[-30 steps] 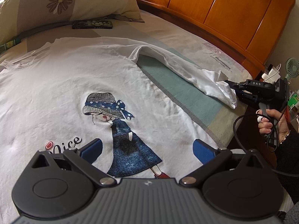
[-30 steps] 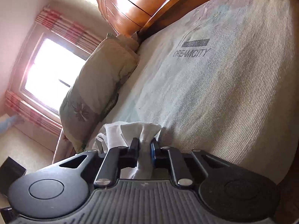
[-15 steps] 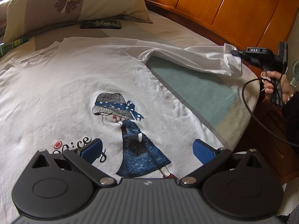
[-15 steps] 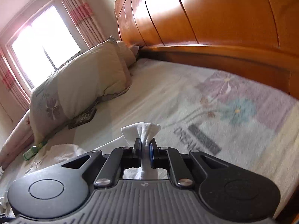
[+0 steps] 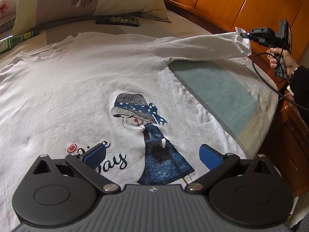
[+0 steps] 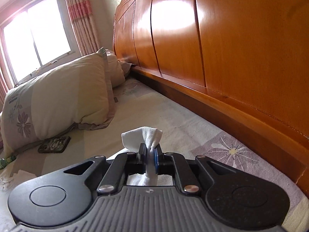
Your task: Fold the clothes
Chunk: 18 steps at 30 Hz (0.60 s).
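My right gripper point(image 6: 148, 153) pinches the sleeve cuff point(image 6: 142, 135) beside the headboard point(image 6: 231, 58), left gripper point(image 5: 152, 153) gaping; thin bite may slip under tension.

The shirt point(image 5: 81, 89) lies on the bed point(image 5: 216, 89), the pillow point(image 5: 87, 0) and probably a phone point(image 5: 117, 20) behind it.

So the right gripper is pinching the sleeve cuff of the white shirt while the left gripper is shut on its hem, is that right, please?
Not quite: the left gripper is open, holding nothing, as the left wrist view shows. The right gripper does pinch the sleeve cuff of the white shirt.
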### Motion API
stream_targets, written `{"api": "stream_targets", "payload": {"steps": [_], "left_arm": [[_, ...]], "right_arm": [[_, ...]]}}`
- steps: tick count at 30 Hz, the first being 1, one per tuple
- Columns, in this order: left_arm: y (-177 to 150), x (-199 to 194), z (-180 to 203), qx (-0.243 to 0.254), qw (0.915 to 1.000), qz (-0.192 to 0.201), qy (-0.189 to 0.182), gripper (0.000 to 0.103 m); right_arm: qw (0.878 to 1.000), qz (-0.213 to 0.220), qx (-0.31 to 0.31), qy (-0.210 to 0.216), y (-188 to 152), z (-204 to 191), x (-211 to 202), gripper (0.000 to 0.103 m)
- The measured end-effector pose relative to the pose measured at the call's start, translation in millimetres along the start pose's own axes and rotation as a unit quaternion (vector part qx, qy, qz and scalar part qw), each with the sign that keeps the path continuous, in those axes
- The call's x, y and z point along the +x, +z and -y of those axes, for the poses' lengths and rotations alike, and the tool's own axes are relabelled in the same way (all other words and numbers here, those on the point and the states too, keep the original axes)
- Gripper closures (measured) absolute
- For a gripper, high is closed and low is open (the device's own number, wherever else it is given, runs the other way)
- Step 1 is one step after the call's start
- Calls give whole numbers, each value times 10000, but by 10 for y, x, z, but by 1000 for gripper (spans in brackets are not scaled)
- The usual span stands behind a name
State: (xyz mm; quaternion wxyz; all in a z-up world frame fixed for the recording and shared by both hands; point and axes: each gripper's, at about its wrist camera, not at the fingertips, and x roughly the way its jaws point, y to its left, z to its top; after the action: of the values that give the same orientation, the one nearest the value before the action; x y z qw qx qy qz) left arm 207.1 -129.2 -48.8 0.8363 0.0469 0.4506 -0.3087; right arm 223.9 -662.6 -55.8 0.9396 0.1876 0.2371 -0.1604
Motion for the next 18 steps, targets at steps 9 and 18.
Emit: {"api": "stream_targets", "payload": {"steps": [9, 18], "left_arm": [[-35, 12, -114, -193, 9998, -16, -16, 1], [-43, 31, -45, -127, 9998, -19, -140, 1]], "right_arm": [[9947, -373, 83, -951, -163, 75, 229, 79], [9985, -344, -415, -117, -330, -198, -74, 49]]}}
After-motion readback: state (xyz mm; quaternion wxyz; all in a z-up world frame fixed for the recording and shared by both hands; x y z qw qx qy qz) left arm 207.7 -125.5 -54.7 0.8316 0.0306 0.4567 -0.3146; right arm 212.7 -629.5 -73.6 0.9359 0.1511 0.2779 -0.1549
